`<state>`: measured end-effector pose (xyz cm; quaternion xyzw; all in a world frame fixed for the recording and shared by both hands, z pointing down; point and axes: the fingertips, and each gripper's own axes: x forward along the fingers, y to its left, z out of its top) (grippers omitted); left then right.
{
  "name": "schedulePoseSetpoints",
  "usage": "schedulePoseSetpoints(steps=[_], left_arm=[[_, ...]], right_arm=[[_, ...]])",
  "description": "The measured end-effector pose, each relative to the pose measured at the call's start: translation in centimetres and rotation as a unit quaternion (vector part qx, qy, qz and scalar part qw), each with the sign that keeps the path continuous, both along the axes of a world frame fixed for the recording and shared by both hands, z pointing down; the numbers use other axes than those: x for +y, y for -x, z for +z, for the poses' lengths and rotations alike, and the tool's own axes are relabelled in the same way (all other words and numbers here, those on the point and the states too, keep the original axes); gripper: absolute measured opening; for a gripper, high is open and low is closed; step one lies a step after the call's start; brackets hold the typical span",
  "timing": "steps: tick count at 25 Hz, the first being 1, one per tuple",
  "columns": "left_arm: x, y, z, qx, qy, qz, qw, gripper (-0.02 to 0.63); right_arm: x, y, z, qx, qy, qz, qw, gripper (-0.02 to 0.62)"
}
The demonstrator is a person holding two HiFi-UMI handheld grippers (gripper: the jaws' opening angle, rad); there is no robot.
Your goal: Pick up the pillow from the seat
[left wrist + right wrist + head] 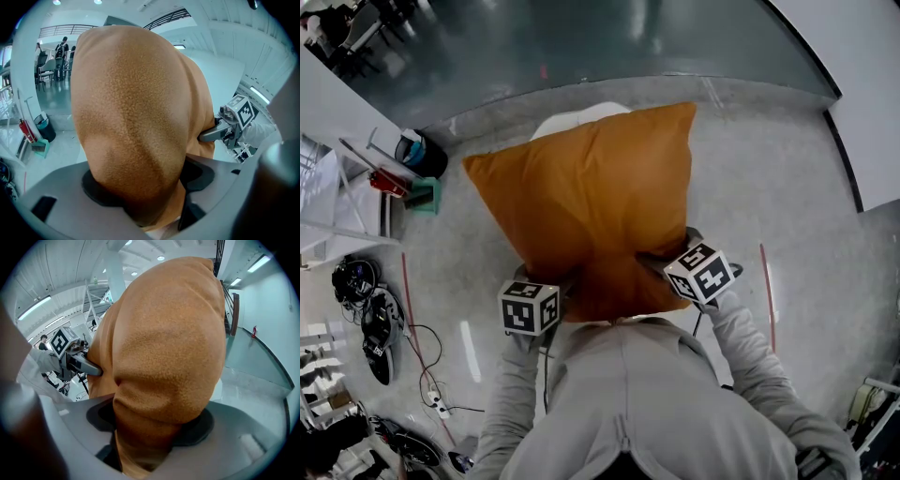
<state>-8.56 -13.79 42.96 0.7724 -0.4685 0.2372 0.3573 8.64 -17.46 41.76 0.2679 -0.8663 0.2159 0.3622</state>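
Cool, even light is given by ceiling strip lights [35, 305]; glare streaks are seen on the floor [471, 352]. Barrel distortion and dark corners are noted in both gripper views, with the near pillow [131, 117] rendered soft.

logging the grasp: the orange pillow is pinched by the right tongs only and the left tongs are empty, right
Not quite. The left tongs are not empty: the left gripper view shows the orange pillow bunched between their jaws, just as the right tongs pinch it in the right gripper view. The orange pillow is pinched by both tongs.
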Motion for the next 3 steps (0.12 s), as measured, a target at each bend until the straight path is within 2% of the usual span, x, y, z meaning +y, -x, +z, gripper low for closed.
schedulePoseSetpoints(steps=[3], left_arm=[[-0.02, -0.02, 0.04, 0.001, -0.001, 0.002, 1.0000, 0.336]], right_arm=[[0.06, 0.00, 0.06, 0.000, -0.001, 0.002, 1.000, 0.282]])
